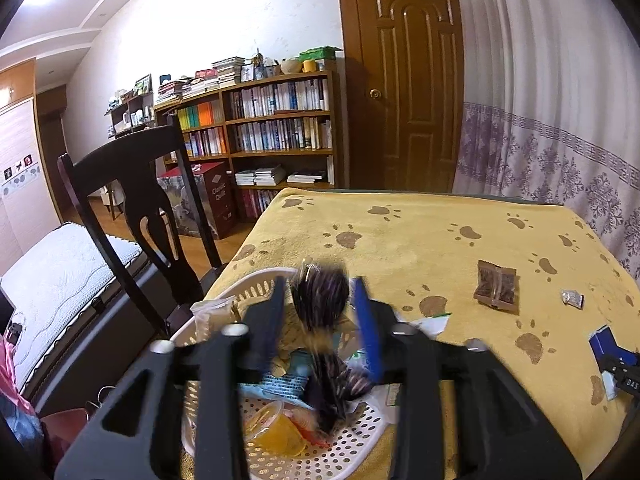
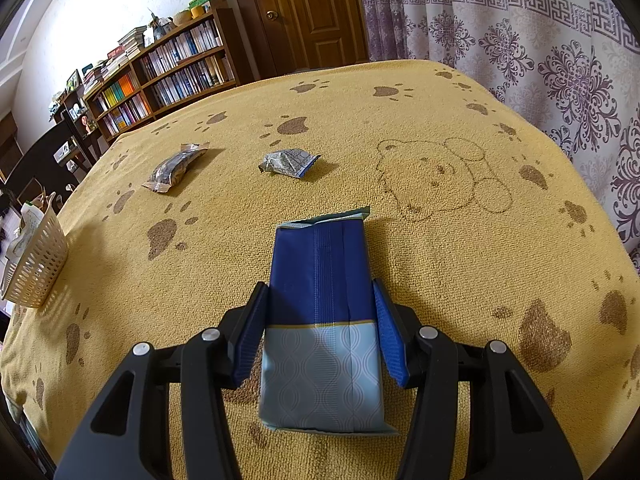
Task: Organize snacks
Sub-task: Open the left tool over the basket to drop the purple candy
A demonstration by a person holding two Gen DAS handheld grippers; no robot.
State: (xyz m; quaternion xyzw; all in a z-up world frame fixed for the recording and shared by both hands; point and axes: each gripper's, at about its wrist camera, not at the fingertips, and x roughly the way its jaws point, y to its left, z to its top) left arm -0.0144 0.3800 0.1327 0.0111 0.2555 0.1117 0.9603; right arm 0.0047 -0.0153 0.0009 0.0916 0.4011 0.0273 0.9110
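Both fingers of the right gripper [image 2: 320, 332] stood wide on either side of the blue and pale packet [image 2: 324, 320], their blue pads just beside its long edges; whether they touched it could not be told. That packet lay flat on the yellow paw-print cloth [image 2: 460, 260], its long axis running near to far straight along the fingers, dark blue end far, pale patterned end near. Straddling it lengthwise likely set up a squeeze across its narrow width, the easier span to take.

Over on the left side, the left gripper [image 1: 320, 320] hung above the white perforated basket [image 1: 256, 288], fingers spread apart, with a dark striped packet [image 1: 320, 308] blurred between them; it seemed to be dropping free into the basket, though the smear left contact uncertain. Its long axis ran roughly upright. Other snacks, among them an orange jelly cup [image 1: 276, 428], already lay in the basket.

Two snacks waited on the cloth farther off: a brown clear-wrapped packet [image 2: 176, 168] to the left, long axis slanting from near-left to far-right, and a crumpled silver wrapper [image 2: 288, 162] beside it to the right.
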